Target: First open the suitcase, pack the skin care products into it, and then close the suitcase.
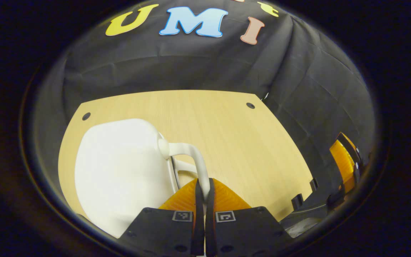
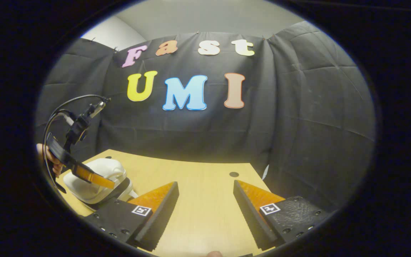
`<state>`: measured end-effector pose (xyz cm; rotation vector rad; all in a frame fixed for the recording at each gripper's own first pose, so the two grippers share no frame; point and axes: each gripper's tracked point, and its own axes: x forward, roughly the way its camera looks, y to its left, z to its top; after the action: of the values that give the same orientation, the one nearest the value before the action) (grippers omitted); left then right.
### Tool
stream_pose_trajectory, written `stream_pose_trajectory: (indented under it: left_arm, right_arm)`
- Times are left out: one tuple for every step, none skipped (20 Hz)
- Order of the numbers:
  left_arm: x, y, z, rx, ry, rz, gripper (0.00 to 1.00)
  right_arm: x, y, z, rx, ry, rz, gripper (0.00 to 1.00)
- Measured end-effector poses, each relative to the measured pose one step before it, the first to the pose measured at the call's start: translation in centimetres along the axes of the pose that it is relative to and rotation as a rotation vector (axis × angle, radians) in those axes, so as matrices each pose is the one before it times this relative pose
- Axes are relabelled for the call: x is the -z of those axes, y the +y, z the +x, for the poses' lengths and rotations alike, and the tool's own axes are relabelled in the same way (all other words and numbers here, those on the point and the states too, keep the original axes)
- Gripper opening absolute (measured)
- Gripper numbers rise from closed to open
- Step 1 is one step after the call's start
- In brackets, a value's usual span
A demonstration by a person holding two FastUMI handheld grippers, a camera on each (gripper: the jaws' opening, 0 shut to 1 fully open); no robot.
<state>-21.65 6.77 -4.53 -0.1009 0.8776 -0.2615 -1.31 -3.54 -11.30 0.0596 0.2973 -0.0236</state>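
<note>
White hard-shell plastic, glossy and rounded, so that little suitcase (image 1: 120, 167) looks slick pretty much anywhere on the shell. It's sitting on the light wood table (image 1: 227, 135), toward the left side as the left gripper view has it. My guess is it's light and stiff, more toy-sized case than real luggage, and it'd skate across the tabletop if you just shoved it.

Best place to grab is obviously the handle (image 1: 191, 153), a thin white loop sticking off the edge. The left gripper (image 1: 204, 185) is already there: fingers drawn together with the bar of the handle pinched between them. A thin bar in a narrow pinch like that could twist or slip, so I'd pull steady, not yank.

The right gripper (image 2: 205, 203) hangs over bare table with its fingers well apart, nothing between them. In its view you can see the suitcase off to the left, with the other gripper down on it and a hand (image 2: 50, 159) behind holding it.

Can't spot any skin care products, and the case looks shut.
</note>
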Motion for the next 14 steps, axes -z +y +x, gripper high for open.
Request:
stream_pose_trajectory:
  left_arm:
    - [0.166, -0.241, 0.916, 0.00066, 0.01214, -0.00292, 0.09]
    - [0.419, -0.052, 0.697, 0.00086, 0.01026, 0.00596, 0.09]
    - [0.601, -0.128, 0.577, -0.00115, 0.00670, 0.00681, 0.10]
    - [0.421, -0.056, 0.491, -0.00343, 0.00154, 0.00591, 0.10]
    - [0.307, -0.273, 0.263, 0.00854, -0.00264, 0.00409, 0.10]
    - [0.150, 0.033, 0.408, -0.00881, -0.01278, 0.00762, 0.13]
    - [-0.210, -0.617, 0.022, 0.01649, -0.02461, 0.00690, 0.13]
    - [-0.540, -0.072, -0.117, -0.01351, -0.04652, -0.00083, 0.21]
    - [-1.152, 0.342, -0.102, -0.03013, -0.06597, 0.00699, 0.29]
    - [-1.417, 0.246, -0.559, -0.02249, -0.07423, 0.00868, 0.34]
    - [-1.751, 0.280, -1.038, -0.02743, -0.08878, 0.00733, 0.43]
    - [-1.342, -0.414, -0.907, -0.00819, -0.06530, -0.00206, 0.49]
    - [-1.405, -0.185, -1.142, -0.00575, -0.06541, -0.00297, 0.53]
    - [-1.189, -0.084, -0.898, -0.00164, -0.05498, -0.00261, 0.59]
  right_arm:
    - [-0.362, -0.003, 0.000, 0.00537, -0.00605, 0.00267, 0.94]
    - [-0.026, -0.063, -0.027, 0.00804, 0.00219, -0.00763, 0.94]
    - [0.303, -0.046, 0.191, 0.00772, 0.00820, -0.01184, 0.94]
    - [0.013, -0.006, -0.047, 0.00491, 0.00575, -0.01012, 0.94]
    - [-0.135, 0.042, -0.015, 0.00511, 0.00148, -0.00719, 0.94]
    - [-0.088, 0.022, -0.061, 0.00568, 0.00280, -0.00010, 0.94]
    - [0.028, 0.111, 0.054, -0.00054, 0.00288, 0.00574, 0.94]
    - [-0.044, 0.281, 0.013, -0.00886, 0.00469, 0.01211, 0.94]
    - [0.276, 0.353, 0.152, -0.01048, 0.00966, 0.01561, 0.94]
    - [0.176, 0.028, 0.016, 0.00308, 0.01068, 0.01809, 0.94]
    - [0.028, -0.292, 0.028, 0.01298, 0.00608, 0.02109, 0.94]
    - [-0.363, -0.033, -0.125, 0.01184, -0.00762, 0.01262, 0.94]
    - [-0.358, -0.156, -0.248, 0.01148, -0.01221, 0.00336, 0.94]
    - [-0.212, -0.180, -0.204, 0.01629, -0.01283, -0.00414, 0.94]
